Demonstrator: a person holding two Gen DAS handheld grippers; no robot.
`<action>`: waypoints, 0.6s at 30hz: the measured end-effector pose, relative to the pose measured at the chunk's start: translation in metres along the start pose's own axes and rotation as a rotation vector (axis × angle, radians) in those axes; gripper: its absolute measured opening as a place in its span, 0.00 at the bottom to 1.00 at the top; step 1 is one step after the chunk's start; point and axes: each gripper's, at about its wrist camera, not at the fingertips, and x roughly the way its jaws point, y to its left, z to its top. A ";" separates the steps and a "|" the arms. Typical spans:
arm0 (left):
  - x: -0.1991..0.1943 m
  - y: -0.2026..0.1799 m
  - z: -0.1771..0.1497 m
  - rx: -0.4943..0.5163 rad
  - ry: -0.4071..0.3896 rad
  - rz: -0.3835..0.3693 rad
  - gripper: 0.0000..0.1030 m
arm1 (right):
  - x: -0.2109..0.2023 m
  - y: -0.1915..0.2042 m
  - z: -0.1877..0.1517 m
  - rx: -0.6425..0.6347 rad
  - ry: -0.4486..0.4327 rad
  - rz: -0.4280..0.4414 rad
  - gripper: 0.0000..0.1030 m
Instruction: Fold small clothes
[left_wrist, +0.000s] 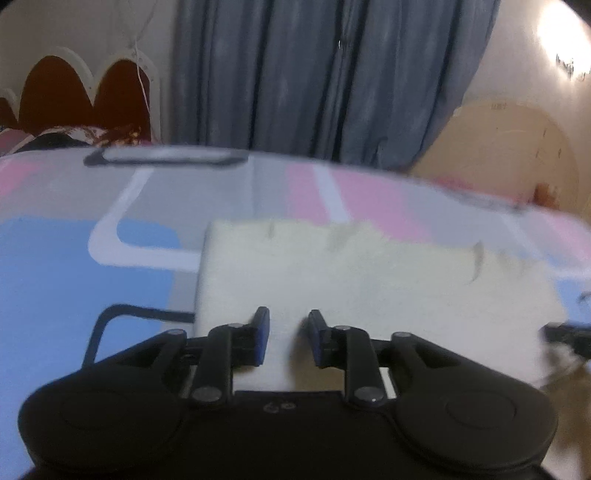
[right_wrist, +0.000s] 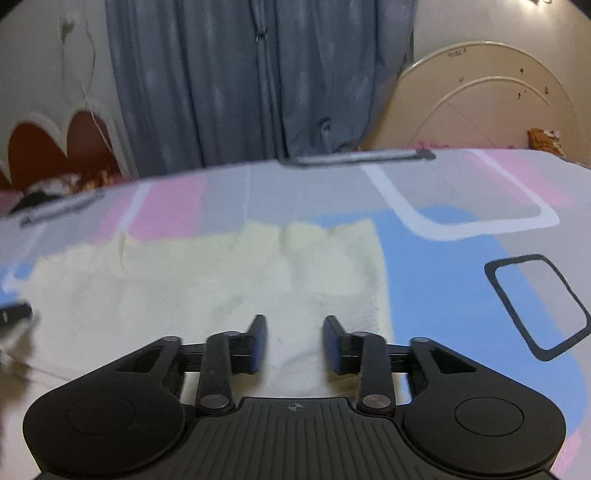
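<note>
Both grippers, the left gripper (left_wrist: 287, 338) and right gripper (right_wrist: 294, 341), hover with jaws narrowly parted and empty over the near edge of the cream cloth (left_wrist: 369, 280) lying flat on the patterned bedsheet (left_wrist: 55, 258), apparently between folds, so the next move calls for regripping an edge.

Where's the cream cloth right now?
The cream cloth lies flat on the patterned bedsheet, just ahead of both open hand-held grippers, below the blue curtain.

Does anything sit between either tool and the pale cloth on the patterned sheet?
Nothing visible does. The left tool and the right tool each hang open directly over the near edge of the cream cloth, with only bare cloth showing in the gaps. The patterned sheet around it carries nothing else nearby.
</note>
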 end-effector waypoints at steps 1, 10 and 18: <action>0.000 0.005 -0.001 -0.016 -0.013 -0.004 0.21 | 0.004 -0.004 -0.004 -0.015 -0.011 -0.017 0.35; -0.011 -0.022 0.008 0.006 -0.028 -0.049 0.23 | -0.001 -0.003 0.012 0.021 -0.058 0.038 0.35; -0.016 -0.036 -0.017 0.095 0.010 -0.030 0.29 | 0.013 -0.003 -0.008 -0.025 0.002 0.045 0.42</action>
